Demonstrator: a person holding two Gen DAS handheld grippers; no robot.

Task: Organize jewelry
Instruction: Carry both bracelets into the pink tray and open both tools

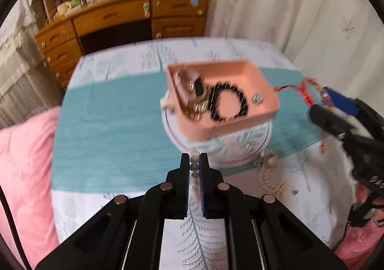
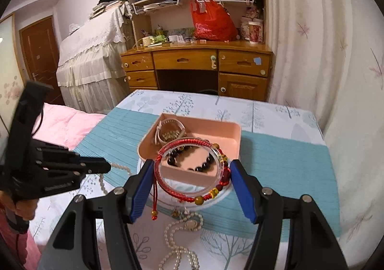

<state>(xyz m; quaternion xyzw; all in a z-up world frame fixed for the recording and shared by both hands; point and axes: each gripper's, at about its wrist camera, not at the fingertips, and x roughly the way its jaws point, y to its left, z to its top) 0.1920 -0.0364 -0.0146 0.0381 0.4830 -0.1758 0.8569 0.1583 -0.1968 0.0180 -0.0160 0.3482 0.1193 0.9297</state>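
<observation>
A pink tray [image 1: 240,70] [image 2: 230,135] rests on a round white stand [image 1: 230,150] and holds a black bead bracelet [image 1: 228,102] and other pieces. My left gripper [image 1: 194,162] is shut on a pearl strand [image 1: 195,174], lifted in front of the tray; it also shows in the right wrist view [image 2: 105,168]. My right gripper [image 2: 192,176] is closed around a clear bangle wound with a red cord bracelet [image 2: 189,169], held in front of the tray. A pearl necklace [image 2: 177,241] [image 1: 271,174] lies on the cloth in front of the stand.
The table carries a white leaf-print cloth [image 2: 264,111] and a teal mat [image 1: 115,126]. A pink quilt [image 1: 21,164] lies to the left. A wooden desk [image 2: 196,63] with a red bag [image 2: 211,20] stands behind, curtains [image 2: 324,54] at the right.
</observation>
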